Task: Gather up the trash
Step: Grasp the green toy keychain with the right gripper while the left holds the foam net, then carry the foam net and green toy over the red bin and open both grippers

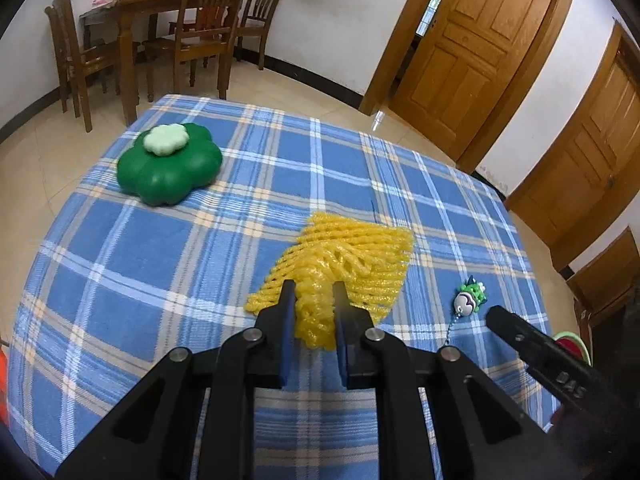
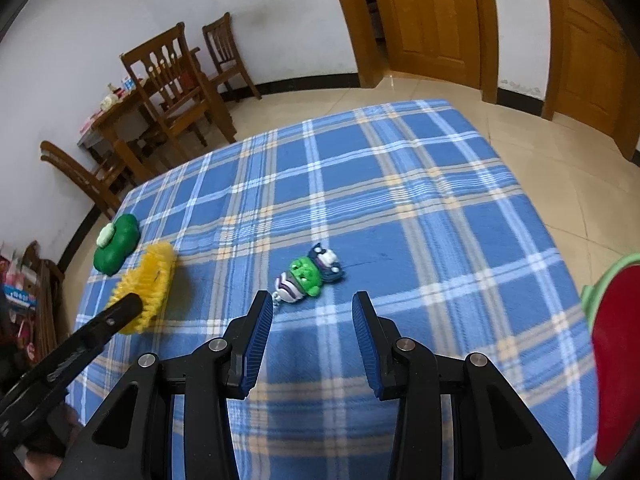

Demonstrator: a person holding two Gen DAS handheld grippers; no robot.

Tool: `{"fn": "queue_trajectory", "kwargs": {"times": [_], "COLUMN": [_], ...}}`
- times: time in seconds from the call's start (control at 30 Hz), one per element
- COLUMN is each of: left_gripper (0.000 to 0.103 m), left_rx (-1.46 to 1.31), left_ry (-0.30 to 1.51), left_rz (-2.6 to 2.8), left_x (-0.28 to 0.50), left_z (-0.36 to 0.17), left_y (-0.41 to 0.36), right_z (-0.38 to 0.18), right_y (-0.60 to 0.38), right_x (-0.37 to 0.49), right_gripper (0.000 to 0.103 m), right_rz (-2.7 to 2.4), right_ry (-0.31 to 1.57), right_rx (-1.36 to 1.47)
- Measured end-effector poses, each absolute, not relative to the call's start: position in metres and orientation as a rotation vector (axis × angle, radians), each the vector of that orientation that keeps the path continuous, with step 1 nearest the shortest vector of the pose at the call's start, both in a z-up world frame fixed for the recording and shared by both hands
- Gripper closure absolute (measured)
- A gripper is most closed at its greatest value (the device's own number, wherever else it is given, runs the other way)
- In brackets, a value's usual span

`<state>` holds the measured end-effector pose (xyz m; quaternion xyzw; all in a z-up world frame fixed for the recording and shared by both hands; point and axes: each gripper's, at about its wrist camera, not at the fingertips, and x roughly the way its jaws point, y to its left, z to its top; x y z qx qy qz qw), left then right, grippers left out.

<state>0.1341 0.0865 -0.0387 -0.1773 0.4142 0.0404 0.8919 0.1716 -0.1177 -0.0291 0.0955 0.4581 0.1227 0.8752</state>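
Note:
A yellow foam fruit net (image 1: 348,256) lies on the blue plaid tablecloth (image 1: 160,240), and my left gripper (image 1: 314,292) is shut on its bunched near end. In the right wrist view the net (image 2: 148,280) sits at the left with a left finger (image 2: 120,312) over it. My right gripper (image 2: 313,304) hovers open just short of a small green toy keychain (image 2: 310,274), nothing between its fingers. The keychain (image 1: 470,296) also shows at the right of the left wrist view, with a right finger (image 1: 520,340) near it.
A green flower-shaped container (image 1: 170,164) with a pale lid sits at the table's far left. A red and green watermelon-shaped item (image 2: 616,360) lies at the right edge. Wooden chairs (image 1: 200,32), a dining table and doors (image 1: 472,48) stand beyond on the tiled floor.

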Motion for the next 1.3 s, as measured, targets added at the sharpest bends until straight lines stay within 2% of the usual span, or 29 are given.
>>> {"fn": "queue_trajectory", "kwargs": {"times": [0.4, 0.43, 0.47, 0.93, 1.3], "left_gripper": [0.087, 0.087, 0.087, 0.087, 0.087], "left_rx": [-0.416, -0.416, -0.416, -0.377, -0.303], "left_ry": [0.846, 0.844, 0.843, 0.820, 0.817], "left_rz": [0.084, 0.082, 0.080, -0.013, -0.162], "left_x": [0.124, 0.123, 0.122, 0.112, 0.106], "left_z": [-0.035, -0.034, -0.033, -0.010, 0.013], "left_y": [0.098, 0.097, 0.097, 0.062, -0.002], "right_z": [-0.046, -0.046, -0.046, -0.017, 0.014], "right_y": [-0.094, -0.092, -0.091, -0.140, -0.210], "right_x": [0.190, 0.190, 0.190, 0.147, 0.096], "right_gripper": [0.061, 0.065, 0.074, 0.075, 0.075], "right_rz": [0.240, 0.238, 0.236, 0.246, 0.151], "right_ry": [0.950, 0.941, 0.936, 0.870, 0.794], "right_rx": [0.138, 0.122, 0.109, 0.183, 0.255]}}
